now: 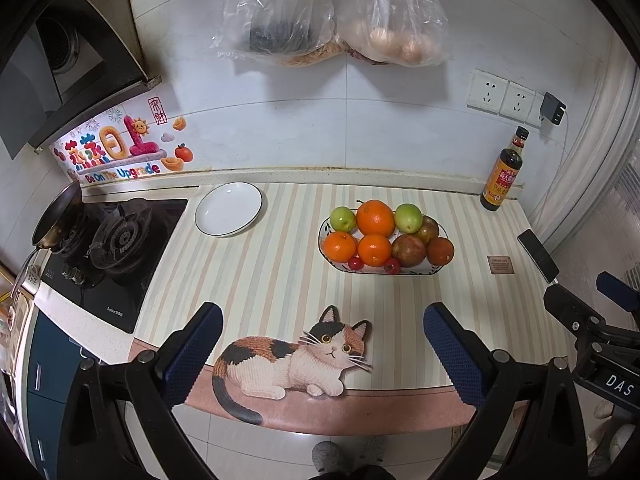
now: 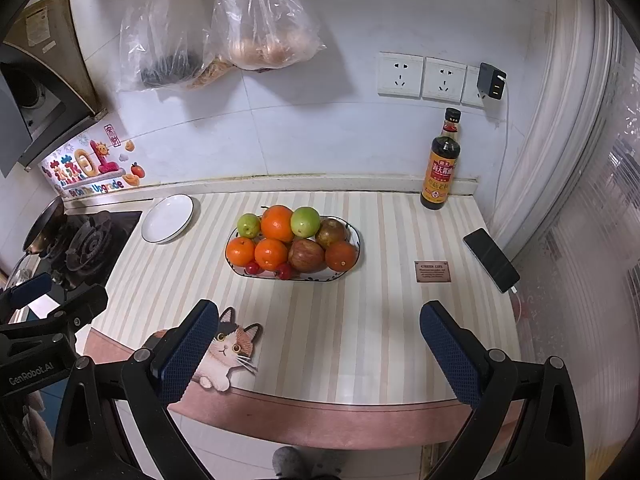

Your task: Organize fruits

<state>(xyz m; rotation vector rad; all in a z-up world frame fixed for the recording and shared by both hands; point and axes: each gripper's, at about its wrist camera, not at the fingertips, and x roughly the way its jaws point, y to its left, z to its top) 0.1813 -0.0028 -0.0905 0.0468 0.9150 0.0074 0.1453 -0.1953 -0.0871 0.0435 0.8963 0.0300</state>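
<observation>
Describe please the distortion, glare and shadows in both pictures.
Left wrist view: fisheye bends the striped counter mat; the hanging clear plastic bags cast soft shadows on the wall. Right wrist view: same bending, dark corners; glare on the frosted panel; the oval plate of fruit is sharp.

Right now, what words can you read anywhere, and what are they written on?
"Be On The Upgrade": wall sticker.
"DAS": right gripper's body.
"GenRobot.AI": left gripper's body.
Sauce bottle label: Chinese characters, too blurred to read.
Small brown plaque on the mat: too small to read.
</observation>
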